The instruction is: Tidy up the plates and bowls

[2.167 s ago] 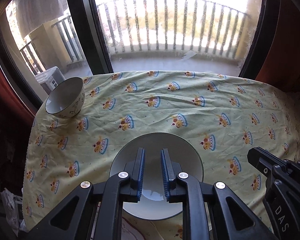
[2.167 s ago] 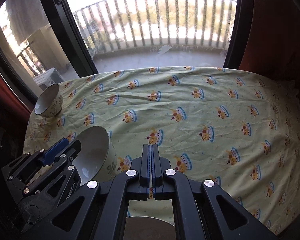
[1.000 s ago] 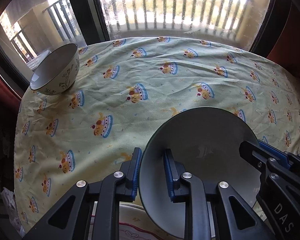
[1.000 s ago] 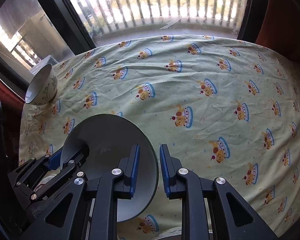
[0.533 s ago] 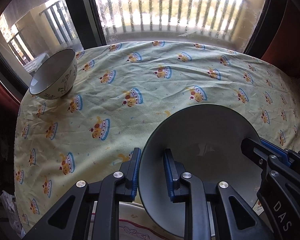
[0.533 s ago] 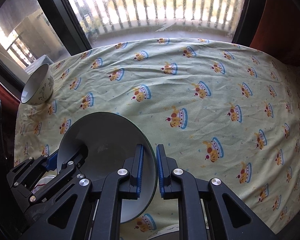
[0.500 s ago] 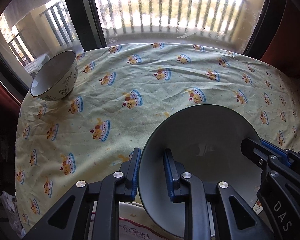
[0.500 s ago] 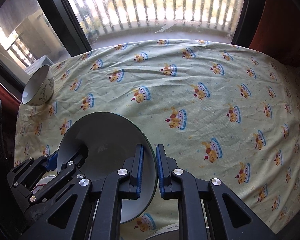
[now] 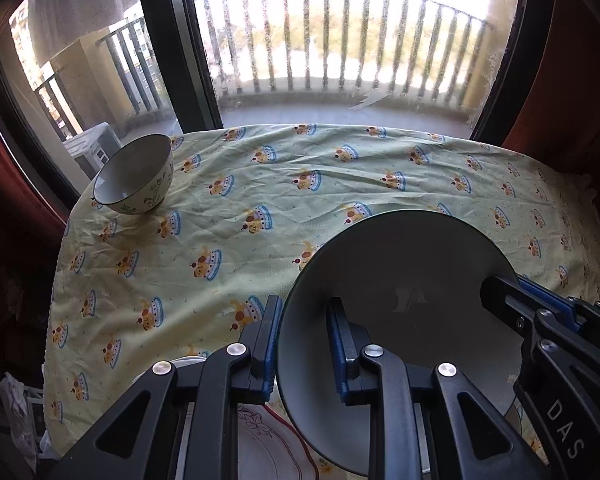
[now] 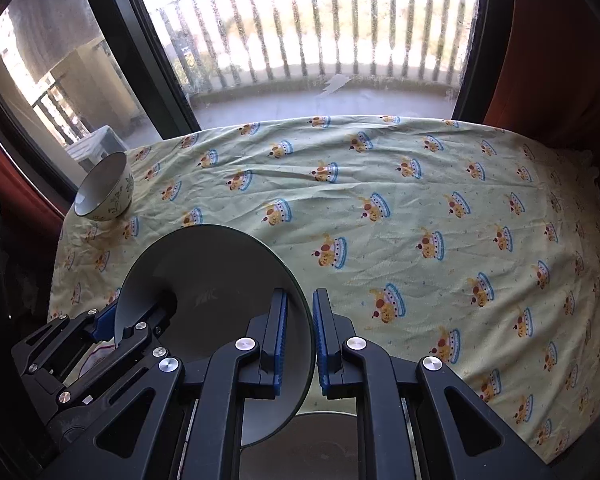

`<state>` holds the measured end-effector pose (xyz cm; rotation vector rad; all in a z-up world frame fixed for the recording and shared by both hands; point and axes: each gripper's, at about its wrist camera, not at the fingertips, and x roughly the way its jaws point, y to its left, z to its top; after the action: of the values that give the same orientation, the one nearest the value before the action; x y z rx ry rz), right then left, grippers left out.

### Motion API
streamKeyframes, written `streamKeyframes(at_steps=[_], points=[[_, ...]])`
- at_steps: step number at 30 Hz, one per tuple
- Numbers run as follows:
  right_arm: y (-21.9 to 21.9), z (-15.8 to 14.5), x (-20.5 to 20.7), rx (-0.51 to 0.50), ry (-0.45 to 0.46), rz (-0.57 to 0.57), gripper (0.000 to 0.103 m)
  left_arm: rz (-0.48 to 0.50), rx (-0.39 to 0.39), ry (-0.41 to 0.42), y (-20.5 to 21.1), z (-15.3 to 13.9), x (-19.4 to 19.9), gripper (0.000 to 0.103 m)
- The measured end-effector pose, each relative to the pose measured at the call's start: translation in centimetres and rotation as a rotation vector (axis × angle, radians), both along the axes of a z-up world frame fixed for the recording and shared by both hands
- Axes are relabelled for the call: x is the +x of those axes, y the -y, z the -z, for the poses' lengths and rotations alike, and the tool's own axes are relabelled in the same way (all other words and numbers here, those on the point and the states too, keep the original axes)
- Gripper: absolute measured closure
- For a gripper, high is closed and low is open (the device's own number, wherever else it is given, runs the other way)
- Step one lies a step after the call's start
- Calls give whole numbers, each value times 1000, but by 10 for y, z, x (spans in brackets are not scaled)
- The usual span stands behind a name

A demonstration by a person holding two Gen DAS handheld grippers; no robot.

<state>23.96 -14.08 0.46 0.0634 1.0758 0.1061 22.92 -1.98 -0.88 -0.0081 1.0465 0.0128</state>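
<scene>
1. The grey plate (image 9: 400, 280) hung tilted above the bench (image 9: 260, 184), its left rim between the fingers of the left claw (image 9: 303, 346) and its right rim between those of the right claw (image 10: 300, 340).
2. The left claw stood apart; its outer pad lay at the rim, while its inner pad showed a gap to the plate's face.
3. The right claw's pads sat close on either side of the rim; whether they pinched it I could not tell.
4. The plate looked round, smooth and glossy, with a thin dark edge.
5. A floral bowl (image 9: 134, 180), glazed and deep, stood upright at the far left corner, well apart from the plate.
6. The crumpled yellow cloth (image 10: 420, 208) bore crown prints.
7. A white plate (image 9: 260, 448) with a red line lay beneath the left claw.
</scene>
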Motion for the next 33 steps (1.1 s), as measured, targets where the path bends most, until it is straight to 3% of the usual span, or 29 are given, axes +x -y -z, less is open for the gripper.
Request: streamKeyframes(at_steps=[9, 17, 33], points=[[20, -27, -32, -4, 59, -26, 87, -15, -10, 52, 20, -20, -31, 82], [43, -31, -58, 10, 70, -25, 87, -24, -22, 57, 35, -20, -53, 82], [64, 4, -99, 20, -19, -45, 88, -41, -31, -13, 54, 8, -88, 82]])
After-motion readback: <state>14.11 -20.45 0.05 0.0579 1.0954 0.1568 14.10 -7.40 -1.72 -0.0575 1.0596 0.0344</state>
